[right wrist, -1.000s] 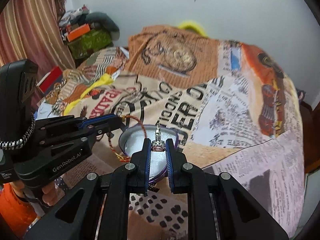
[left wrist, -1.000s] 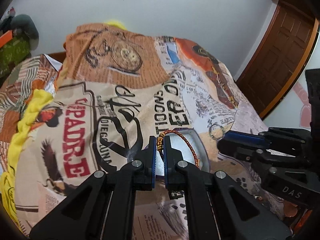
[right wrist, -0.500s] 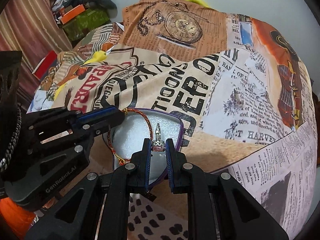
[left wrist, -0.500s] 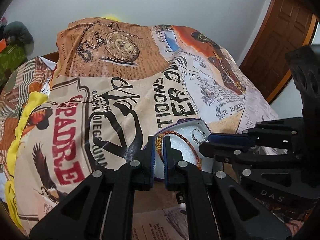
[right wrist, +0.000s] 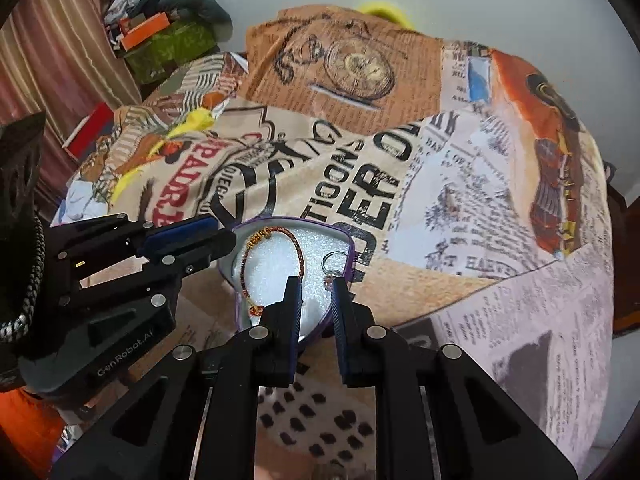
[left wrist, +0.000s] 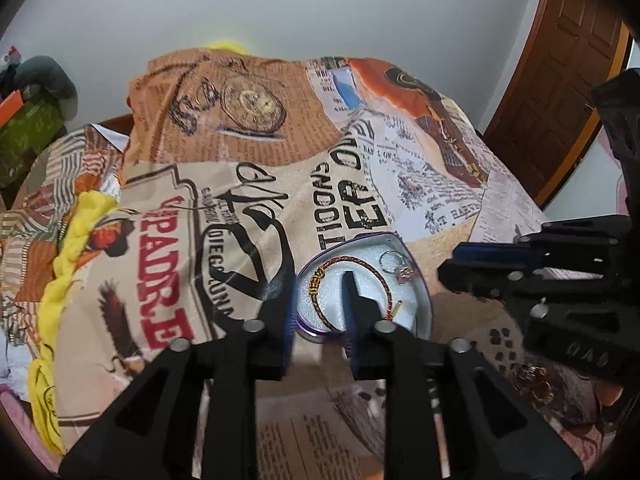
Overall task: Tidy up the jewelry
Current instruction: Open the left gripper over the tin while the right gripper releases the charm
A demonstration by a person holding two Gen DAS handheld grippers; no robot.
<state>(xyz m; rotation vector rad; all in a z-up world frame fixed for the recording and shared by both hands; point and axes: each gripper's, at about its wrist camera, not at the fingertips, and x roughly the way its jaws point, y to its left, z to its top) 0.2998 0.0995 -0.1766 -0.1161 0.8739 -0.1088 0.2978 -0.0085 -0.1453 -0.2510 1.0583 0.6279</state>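
Note:
A purple-rimmed box (left wrist: 418, 280) (right wrist: 349, 245) with a white foam lining sits on the printed bedspread. In it lie a red-and-gold cord bracelet (left wrist: 362, 262) (right wrist: 298, 246) and a silver ring with a pink stone (left wrist: 394, 266) (right wrist: 331, 261). My left gripper (left wrist: 318, 280) (right wrist: 224, 240) hangs over the near side of the box. Its jaws are opening, with nothing gripped and the bracelet loose on the foam beneath. My right gripper (right wrist: 316, 280) (left wrist: 446, 264) is at the box's right edge, jaws narrow and empty, the ring just beyond its tips.
The newspaper-print bedspread (left wrist: 240, 200) covers the whole bed. Yellow cloth (left wrist: 68, 248) lies along its left side. Some gold jewelry (left wrist: 534, 384) rests at the lower right. A wooden door (left wrist: 560, 80) stands at the right, and piled belongings (right wrist: 168, 36) at the far left.
The left gripper has opened and let the bracelet drop into the box. The ring has left the right gripper's tips and now lies on the foam. Both grippers have drawn back slightly.

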